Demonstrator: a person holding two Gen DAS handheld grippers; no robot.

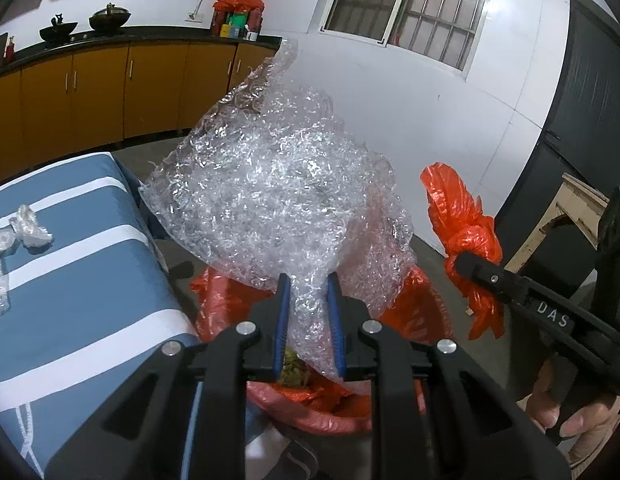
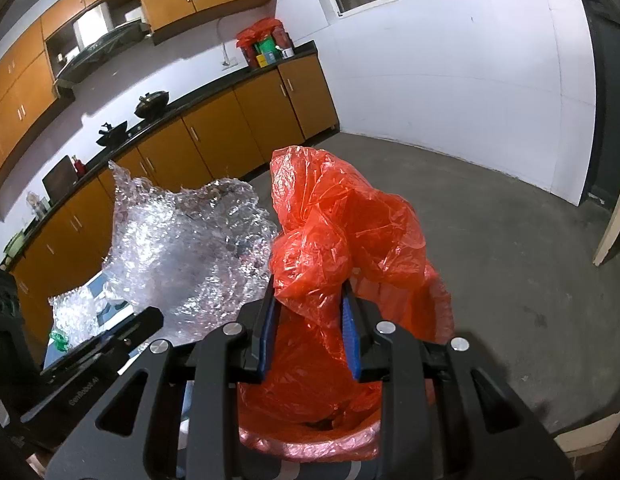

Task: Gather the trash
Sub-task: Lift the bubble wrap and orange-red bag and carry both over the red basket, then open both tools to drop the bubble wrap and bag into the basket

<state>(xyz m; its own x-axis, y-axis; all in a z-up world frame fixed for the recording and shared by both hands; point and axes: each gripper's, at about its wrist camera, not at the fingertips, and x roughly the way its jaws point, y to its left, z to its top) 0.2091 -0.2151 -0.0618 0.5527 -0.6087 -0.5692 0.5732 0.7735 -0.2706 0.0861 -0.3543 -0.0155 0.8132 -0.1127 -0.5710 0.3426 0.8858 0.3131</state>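
Observation:
A big crumpled sheet of clear bubble wrap [image 1: 270,184] stands up between the blue pads of my left gripper [image 1: 309,284], which is shut on its lower edge. It hangs over the open mouth of an orange plastic trash bag [image 1: 310,404]. From the right wrist view the same bubble wrap [image 2: 182,248] shows at the left. My right gripper [image 2: 310,300] is shut on a bunched fold of the orange bag [image 2: 334,232], holding its rim up. In the left view the right gripper [image 1: 466,264] pinches that orange fold [image 1: 466,220].
A blue table cover with white stripes [image 1: 70,264] lies at the left, with crumpled white scraps [image 1: 30,228] on it. Orange kitchen cabinets [image 2: 230,128] and a dark counter run along the back. Grey floor [image 2: 510,248] spreads to the right. A hand [image 1: 566,412] grips the right tool.

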